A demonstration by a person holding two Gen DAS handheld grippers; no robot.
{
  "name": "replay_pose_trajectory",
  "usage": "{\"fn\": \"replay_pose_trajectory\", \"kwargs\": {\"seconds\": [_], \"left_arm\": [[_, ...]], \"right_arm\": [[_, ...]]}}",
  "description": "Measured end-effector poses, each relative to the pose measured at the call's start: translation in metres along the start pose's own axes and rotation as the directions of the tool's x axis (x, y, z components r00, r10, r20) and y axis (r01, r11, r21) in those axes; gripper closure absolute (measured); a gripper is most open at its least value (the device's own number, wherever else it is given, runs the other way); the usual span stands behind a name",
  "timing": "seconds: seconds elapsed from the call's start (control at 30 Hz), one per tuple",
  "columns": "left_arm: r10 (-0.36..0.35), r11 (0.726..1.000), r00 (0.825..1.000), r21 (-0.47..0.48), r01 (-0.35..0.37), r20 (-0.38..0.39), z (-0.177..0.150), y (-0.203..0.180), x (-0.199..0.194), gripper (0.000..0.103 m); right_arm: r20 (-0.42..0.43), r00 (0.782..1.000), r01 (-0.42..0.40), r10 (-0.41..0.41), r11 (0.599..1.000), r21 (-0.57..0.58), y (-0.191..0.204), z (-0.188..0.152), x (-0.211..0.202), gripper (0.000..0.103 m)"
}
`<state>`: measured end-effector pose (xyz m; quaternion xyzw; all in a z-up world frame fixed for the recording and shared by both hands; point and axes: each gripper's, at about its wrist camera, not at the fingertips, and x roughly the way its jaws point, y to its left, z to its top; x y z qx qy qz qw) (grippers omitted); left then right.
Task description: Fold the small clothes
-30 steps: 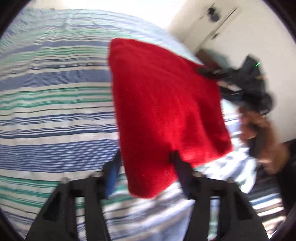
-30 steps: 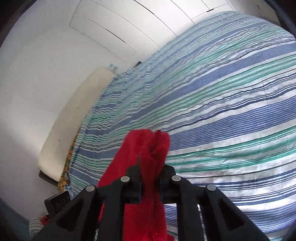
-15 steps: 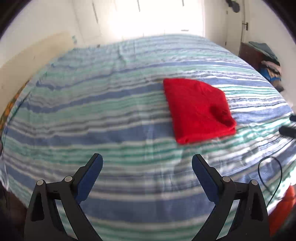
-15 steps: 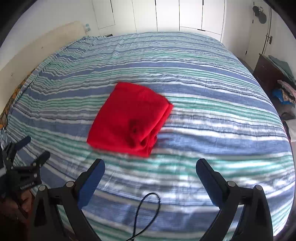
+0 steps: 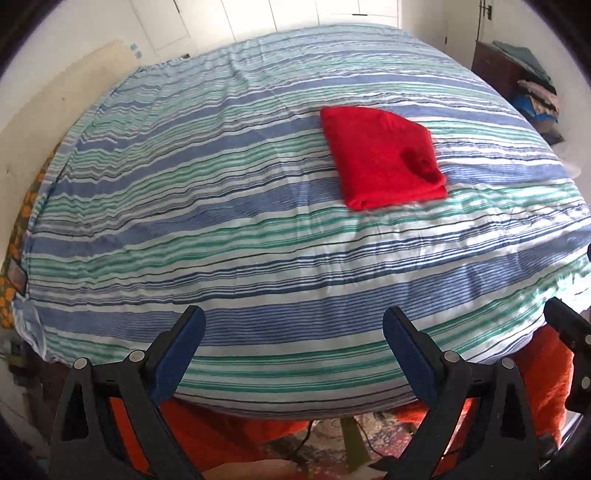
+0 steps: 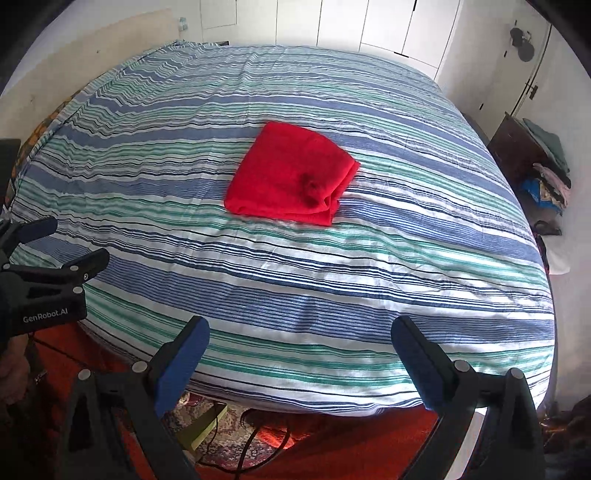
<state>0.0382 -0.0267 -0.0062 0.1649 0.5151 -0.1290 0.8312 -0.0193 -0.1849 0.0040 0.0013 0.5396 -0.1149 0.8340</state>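
Observation:
A folded red garment (image 5: 384,158) (image 6: 291,175) lies flat on the striped bed cover (image 5: 221,221) (image 6: 369,258), right of the bed's middle in the left wrist view. My left gripper (image 5: 293,325) hangs open over the bed's near edge, far back from the garment, with nothing between its blue pads. My right gripper (image 6: 300,334) is likewise open and empty above the near edge. The left gripper (image 6: 55,240) also shows at the left border of the right wrist view, and part of the right gripper (image 5: 569,325) at the right border of the left wrist view.
White cupboard doors (image 6: 369,26) stand behind the bed. A dark cabinet with piled clothes (image 6: 543,162) is at the right. A red patterned rug (image 6: 332,435) and a black cable (image 6: 251,439) lie on the floor below the bed's near edge.
Both grippers let go of the red garment, opened wide and pulled back and up from the bed. The garment now lies folded on the cover.

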Motion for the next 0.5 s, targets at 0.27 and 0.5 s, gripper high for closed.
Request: {"fn": "replay_pose_trajectory", "kwargs": {"seconds": [0.27,0.5], "left_arm": [[-0.004,1.0,1.0,0.003,0.004,-0.005,-0.002,0.0,0.001,0.006],[-0.006,1.0,0.999,0.02,0.005,0.039,-0.004,-0.007,-0.012,0.006]], "right_arm": [[0.012,1.0,0.01,-0.01,1.0,0.009,0.004,0.001,-0.011,0.005],[0.025,1.0,0.017,-0.018,0.999,0.03,-0.002,0.002,-0.015,0.005]]}}
